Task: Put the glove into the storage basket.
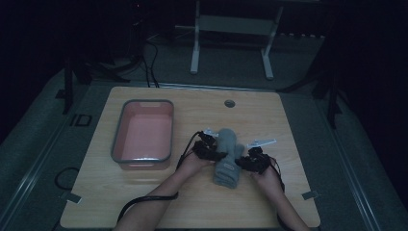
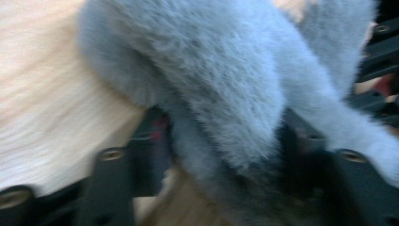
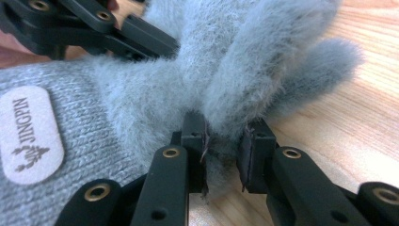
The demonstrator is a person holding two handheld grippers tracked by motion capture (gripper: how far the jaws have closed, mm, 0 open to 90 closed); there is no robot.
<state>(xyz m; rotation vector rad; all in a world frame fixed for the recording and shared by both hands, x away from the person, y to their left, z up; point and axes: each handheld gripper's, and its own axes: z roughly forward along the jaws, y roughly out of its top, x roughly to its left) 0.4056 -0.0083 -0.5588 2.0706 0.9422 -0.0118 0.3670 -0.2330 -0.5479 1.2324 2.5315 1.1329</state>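
One fuzzy grey knitted glove (image 1: 228,159) on wooden tabletop (image 1: 288,120); left gripper (image 2: 221,150) and right gripper (image 3: 225,141) each pinching its fluffy fabric.

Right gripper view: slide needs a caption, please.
Right gripper pinches a fluffy fold of the grey glove on the wooden table.

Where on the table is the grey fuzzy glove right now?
In the high view the grey glove lies on the wooden table, right of centre, between the left gripper and right gripper, with the pink bin to its left.
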